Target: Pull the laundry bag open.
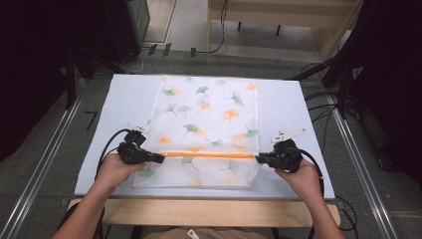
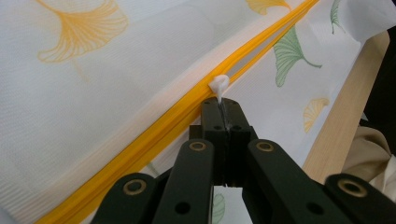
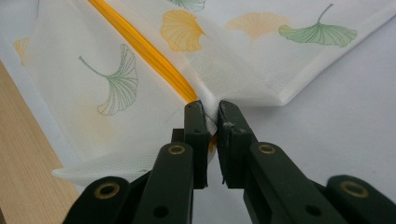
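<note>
A white mesh bag [image 1: 209,124] printed with green and orange ginkgo leaves lies flat on the white table top [image 1: 283,99]. An orange zipper [image 1: 209,154] runs across it near the front. My left gripper [image 1: 161,158] is at the zipper's left end, shut on the white zipper pull [image 2: 218,85]. At the zipper's right end my right gripper [image 1: 259,159] pinches the bag's edge [image 3: 210,109], its jaws closed on the fabric beside the orange zipper [image 3: 140,46].
The table's wooden front edge [image 1: 209,211] lies just behind both hands. Metal rails [image 1: 45,159] run along the floor at either side. Cables and dark stands [image 1: 343,84] stand by the far right corner.
</note>
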`<state>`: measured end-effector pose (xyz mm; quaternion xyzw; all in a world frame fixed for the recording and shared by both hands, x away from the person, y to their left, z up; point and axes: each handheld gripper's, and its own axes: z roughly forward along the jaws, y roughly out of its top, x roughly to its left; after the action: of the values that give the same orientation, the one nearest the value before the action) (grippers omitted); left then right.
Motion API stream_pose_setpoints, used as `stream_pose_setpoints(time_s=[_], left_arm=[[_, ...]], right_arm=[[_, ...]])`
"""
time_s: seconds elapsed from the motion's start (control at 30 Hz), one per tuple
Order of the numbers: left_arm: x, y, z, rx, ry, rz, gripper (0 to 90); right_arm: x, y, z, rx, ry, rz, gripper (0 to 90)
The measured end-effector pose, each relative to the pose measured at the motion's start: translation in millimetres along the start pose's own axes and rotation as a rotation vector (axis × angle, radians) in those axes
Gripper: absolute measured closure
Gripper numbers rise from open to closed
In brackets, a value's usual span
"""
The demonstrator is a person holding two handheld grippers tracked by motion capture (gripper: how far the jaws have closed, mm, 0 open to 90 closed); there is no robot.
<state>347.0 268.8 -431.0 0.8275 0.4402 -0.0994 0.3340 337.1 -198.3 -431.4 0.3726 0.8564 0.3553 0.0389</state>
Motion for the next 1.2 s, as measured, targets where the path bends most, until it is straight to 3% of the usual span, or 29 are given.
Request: stream_pose_setpoints(time_s=[0.73,1.2], left_arm=[[2.3,-0.9,-2.5,-0.001,-0.01,-0.006,90.0],[12.8,-10.5,-15.5,-0.012,0.019,-0.03,90.0]], right_arm=[[-0.5,-0.2,-0.2,-0.002,0.003,-0.004,85.1],[-0.5,-0.2,0.4,0.001,0.005,-0.003,85.1]])
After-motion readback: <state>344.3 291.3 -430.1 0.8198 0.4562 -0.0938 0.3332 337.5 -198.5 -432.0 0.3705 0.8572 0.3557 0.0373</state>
